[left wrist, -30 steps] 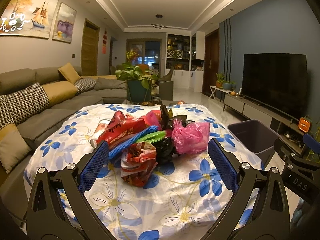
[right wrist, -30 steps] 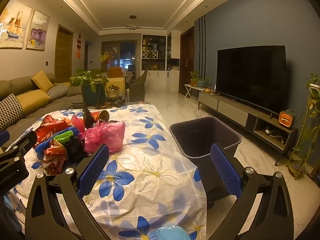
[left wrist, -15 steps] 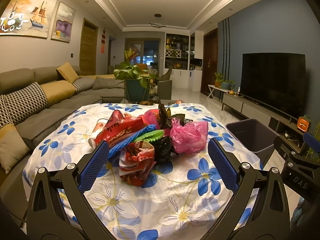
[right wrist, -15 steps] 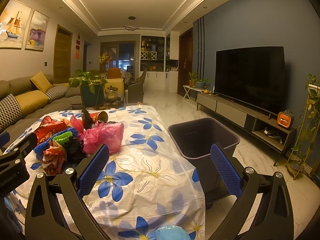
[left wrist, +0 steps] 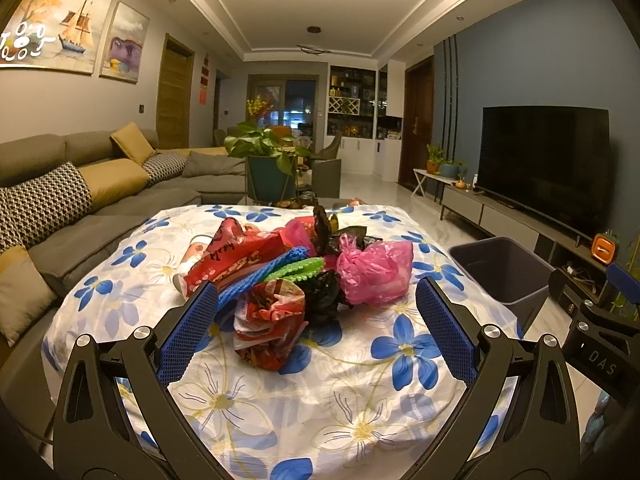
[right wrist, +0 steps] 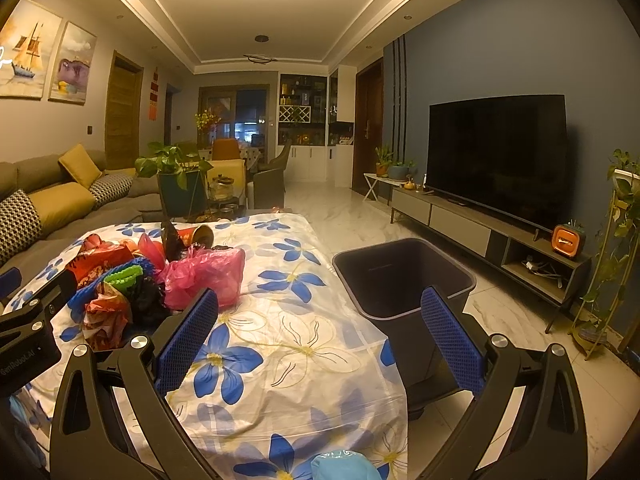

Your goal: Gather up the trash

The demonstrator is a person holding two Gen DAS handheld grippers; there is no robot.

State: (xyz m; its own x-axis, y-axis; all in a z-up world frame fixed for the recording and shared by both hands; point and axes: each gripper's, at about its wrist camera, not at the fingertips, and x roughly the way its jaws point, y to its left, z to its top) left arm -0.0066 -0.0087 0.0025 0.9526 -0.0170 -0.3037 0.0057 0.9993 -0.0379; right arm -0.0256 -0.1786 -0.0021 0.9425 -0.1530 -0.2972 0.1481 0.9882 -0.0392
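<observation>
Your left gripper (left wrist: pixel 316 324) and right gripper (right wrist: pixel 320 332) both gape wide, grasping nothing. The heap of crumpled plastic bags and wrappers (left wrist: pixel 296 268) sits mid-table on the flower-print tablecloth (left wrist: pixel 360 392); the dark plastic bin (right wrist: pixel 404 280) stands beside its right edge.

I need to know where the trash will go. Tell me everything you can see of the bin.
The bin is a dark grey, plastic-looking tub with a rounded rectangular rim and walls tapering downward. It stands upright and open on the pale tiled floor, beside the right edge of the flowered table cover. What shows of its inside looks empty. Neither gripper touches it.
</observation>
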